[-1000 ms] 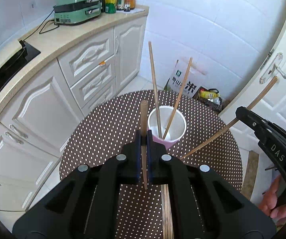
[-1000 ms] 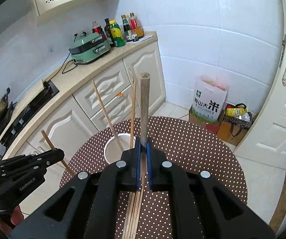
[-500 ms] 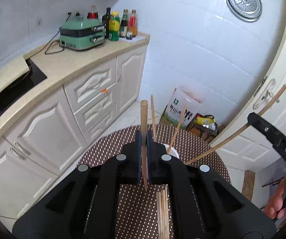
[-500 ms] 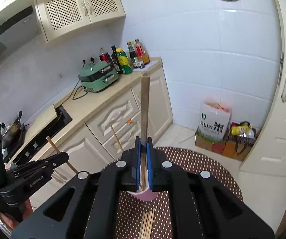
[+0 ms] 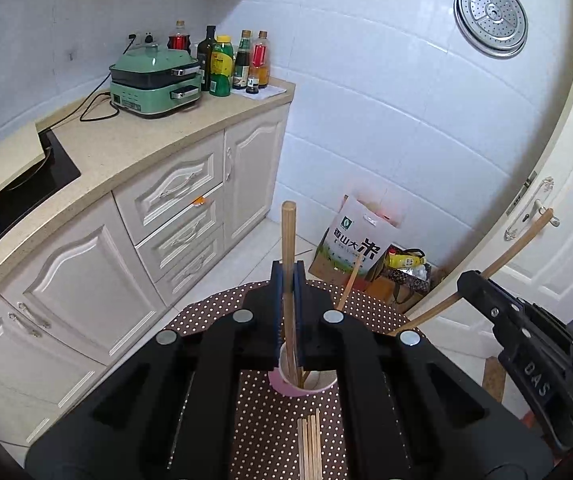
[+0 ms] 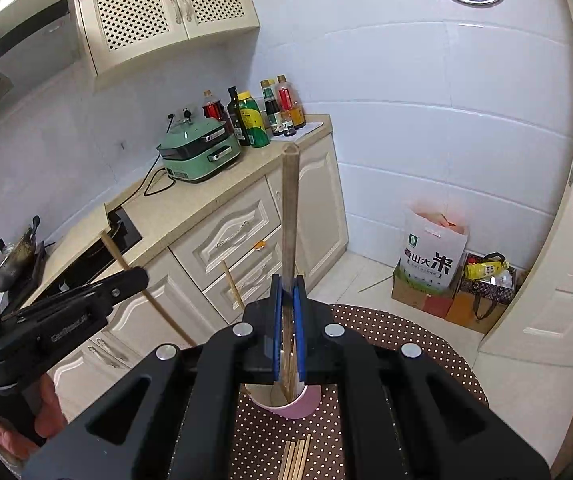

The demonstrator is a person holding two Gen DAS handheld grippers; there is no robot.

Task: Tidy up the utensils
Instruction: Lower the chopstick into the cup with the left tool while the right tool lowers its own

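While both grippers sit above the cup, each pinches one chopstick. Left gripper is clamped on a chopstick whose top sticks up past the cup. Right gripper is clamped on its own chopstick, also upright over the cup. More chopsticks stand inside the cup. Spare chopsticks lie flat on the dotted counter, just on the near side of the cup.

place: home kitchen | evidence: cream cabinets, hob, sauce bottles, green cooker, rice bag, tiled wall
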